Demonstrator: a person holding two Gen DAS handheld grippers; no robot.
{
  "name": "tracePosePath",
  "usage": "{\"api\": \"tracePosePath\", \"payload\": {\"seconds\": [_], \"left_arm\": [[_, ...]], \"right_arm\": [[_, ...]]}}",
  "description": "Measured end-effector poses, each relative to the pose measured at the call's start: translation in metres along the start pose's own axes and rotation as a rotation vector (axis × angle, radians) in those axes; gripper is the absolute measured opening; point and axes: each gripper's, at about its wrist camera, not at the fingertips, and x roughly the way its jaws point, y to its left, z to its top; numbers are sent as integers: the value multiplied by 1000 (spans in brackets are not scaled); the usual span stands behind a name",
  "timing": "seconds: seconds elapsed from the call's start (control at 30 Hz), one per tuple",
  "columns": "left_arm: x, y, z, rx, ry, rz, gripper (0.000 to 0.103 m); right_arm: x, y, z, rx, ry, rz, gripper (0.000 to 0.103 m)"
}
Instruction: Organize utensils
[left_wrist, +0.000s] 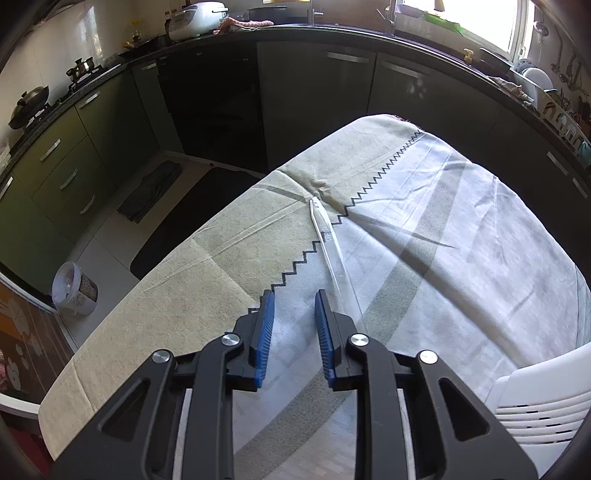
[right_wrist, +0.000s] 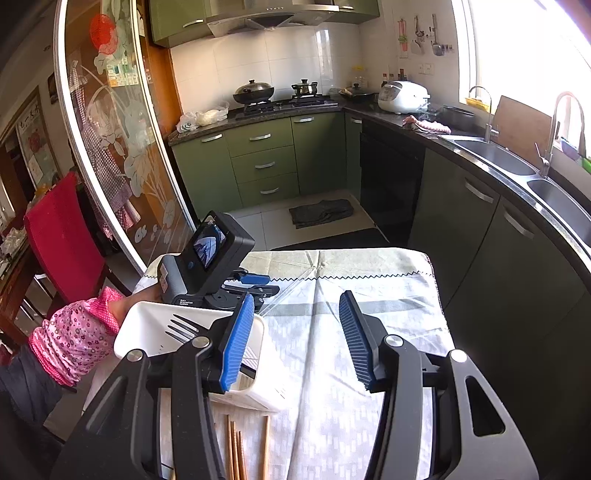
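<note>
A clear plastic utensil (left_wrist: 327, 236) lies on the cloth-covered table (left_wrist: 461, 240), just ahead and right of my left gripper (left_wrist: 294, 297), which is open and empty above the cloth. In the right wrist view my right gripper (right_wrist: 297, 299) is open and empty. A white utensil holder (right_wrist: 155, 328) with a dark fork (right_wrist: 184, 326) in it stands by its left finger. Several wooden chopsticks (right_wrist: 236, 450) lie on the cloth below the holder. The left gripper (right_wrist: 255, 284) sits behind the holder, near the clear utensil (right_wrist: 295, 282).
Green kitchen cabinets (right_wrist: 266, 162) and a dark counter with a sink (right_wrist: 491, 151) surround the table. A red chair (right_wrist: 59, 236) stands at the left. A white chair (left_wrist: 543, 395) is at the table's right edge. A bin (left_wrist: 74, 288) is on the floor.
</note>
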Motion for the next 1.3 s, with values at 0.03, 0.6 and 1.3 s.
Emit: {"api": "tracePosePath", "payload": {"seconds": [0.03,0.6,1.3], "left_arm": [[0,-1,0,4,1,-3,15],[-3,19,10,-84,2,-158,9],[11,-9,21,-27,64,-97,15]], "right_arm": [[0,-1,0,0,2,1,48],[7,-6,-7,7,35,-16,48],[10,0,-2,11,70,-23,49]]}}
